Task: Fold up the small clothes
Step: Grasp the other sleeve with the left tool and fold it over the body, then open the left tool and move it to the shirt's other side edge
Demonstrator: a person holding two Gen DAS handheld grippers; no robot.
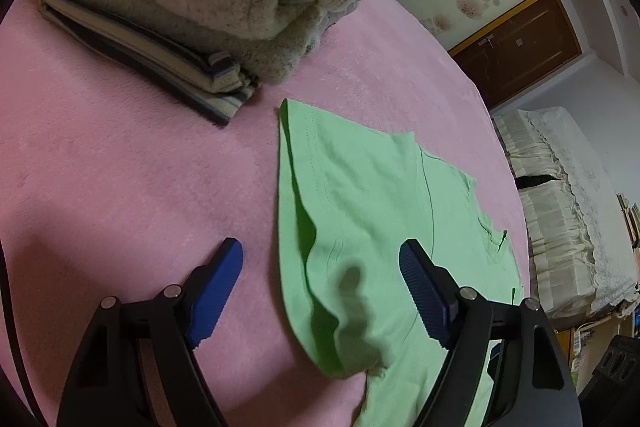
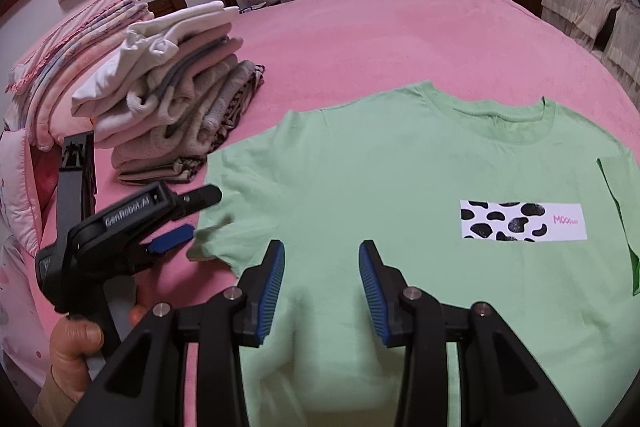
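A: Where is the green T-shirt (image 2: 400,167)?

B: It lies spread flat on the pink bed cover (image 2: 380,35), front up, collar toward the far side. A white patch with black cow spots (image 2: 523,221) sits on the chest, right of the middle.

A: And the left gripper (image 1: 320,291)?

B: Its jaws are released and stand wide apart, straddling the edge of the shirt's left sleeve. One blue pad hangs over bare pink cover, the other over green cloth. Nothing is pinched between them. From the right wrist view, a hand (image 2: 76,343) grips its handle at the near left.

A: The right gripper (image 2: 322,291)?

B: Also unclenched, with a narrower gap. It hovers over the near part of the shirt with nothing between the pads.

A: Anything else on the bed?

B: A stack of folded clothes (image 2: 172,87) sits to the far left, just beside the sleeve, with a pink quilt (image 2: 60,67) further left.
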